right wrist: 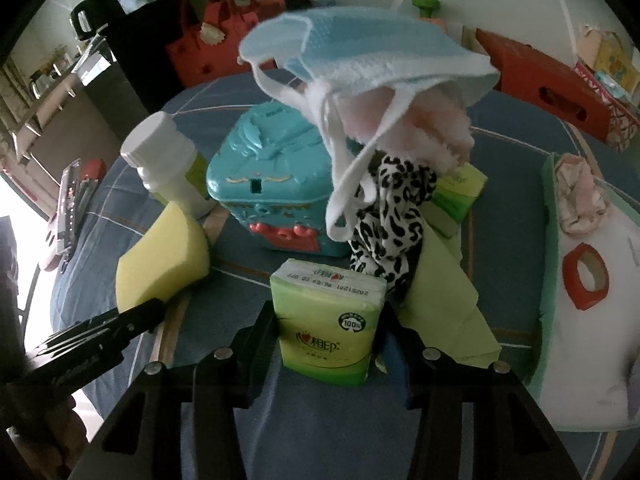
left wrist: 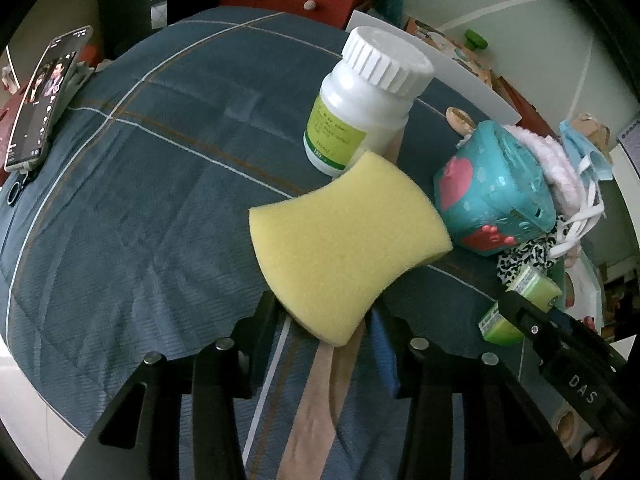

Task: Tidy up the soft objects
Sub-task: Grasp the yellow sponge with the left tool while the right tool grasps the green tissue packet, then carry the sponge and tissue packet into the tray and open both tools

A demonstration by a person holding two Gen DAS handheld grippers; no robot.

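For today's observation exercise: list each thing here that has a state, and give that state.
Left tongs: shut on yellow sponge.
Right tongs: shut on tissue pack.
White bottle: upright, capped.
Teal box: lid closed.
Face mask: draped over the pile.
Phone: screen lit.

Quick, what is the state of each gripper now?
Left gripper: closed on the yellow sponge.
Right gripper: closed on the green tissue pack.
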